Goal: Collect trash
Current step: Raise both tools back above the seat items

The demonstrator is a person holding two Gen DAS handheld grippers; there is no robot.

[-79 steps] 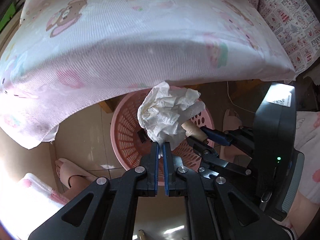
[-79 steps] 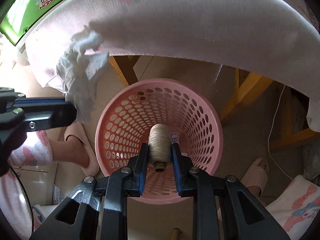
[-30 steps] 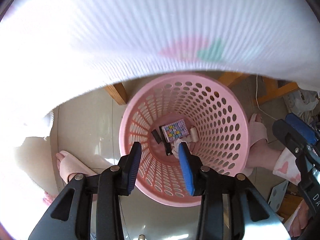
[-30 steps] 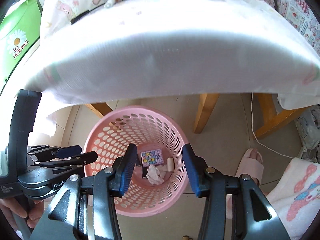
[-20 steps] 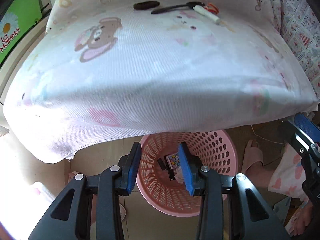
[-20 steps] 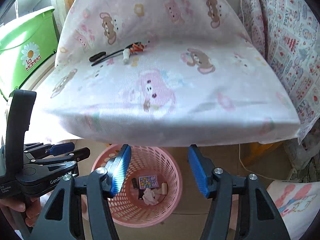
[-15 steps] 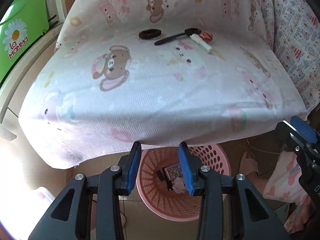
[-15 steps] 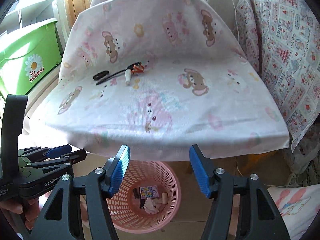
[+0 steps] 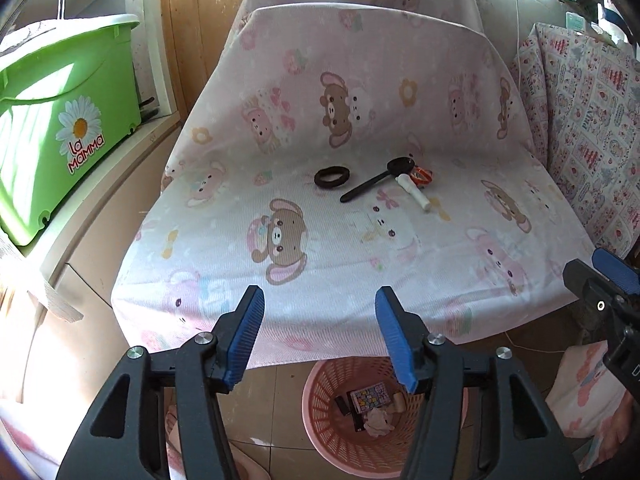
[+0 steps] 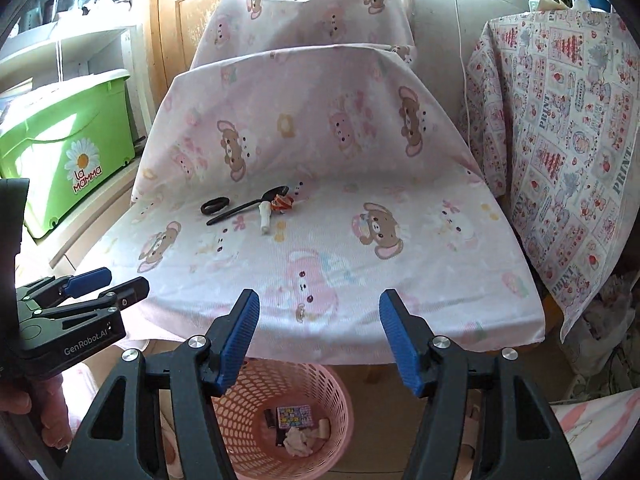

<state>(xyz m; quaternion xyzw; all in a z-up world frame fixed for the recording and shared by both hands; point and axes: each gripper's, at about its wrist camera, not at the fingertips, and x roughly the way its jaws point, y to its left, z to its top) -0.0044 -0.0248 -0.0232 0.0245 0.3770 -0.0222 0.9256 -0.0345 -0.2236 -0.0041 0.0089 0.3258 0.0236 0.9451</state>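
The pink basket (image 9: pixel 320 424) (image 10: pixel 256 408) stands on the floor under the table's front edge. In it lie a crumpled tissue (image 9: pixel 378 420) (image 10: pixel 298 442), a thread spool (image 9: pixel 398 398) (image 10: pixel 323 428) and a small colourful box (image 9: pixel 370 396) (image 10: pixel 294 416). My left gripper (image 9: pixel 318 312) hangs above the edge, its jaws opening with nothing between them. My right gripper (image 10: pixel 319 308) beside it is open and bare. Far back on the bear-print cloth lie a black ring (image 9: pixel 332 177) (image 10: pixel 215 205), a black spoon (image 9: pixel 376 182) (image 10: pixel 248 206), a white tube (image 9: pixel 414 196) (image 10: pixel 265 216) and an orange wrapper (image 9: pixel 422 176) (image 10: pixel 282 202).
A green bin (image 9: pixel 60 120) (image 10: pixel 72 148) sits on a shelf to the left. A patterned cloth (image 10: pixel 560 140) drapes furniture at the right. A person's hand (image 10: pixel 16 404) holds the left gripper's handle. A draped chair back rises behind the table.
Both grippers let go of the tissue and spool into the basket, then rose from over it and tilted up toward the tabletop. The left jaws have spread wider.
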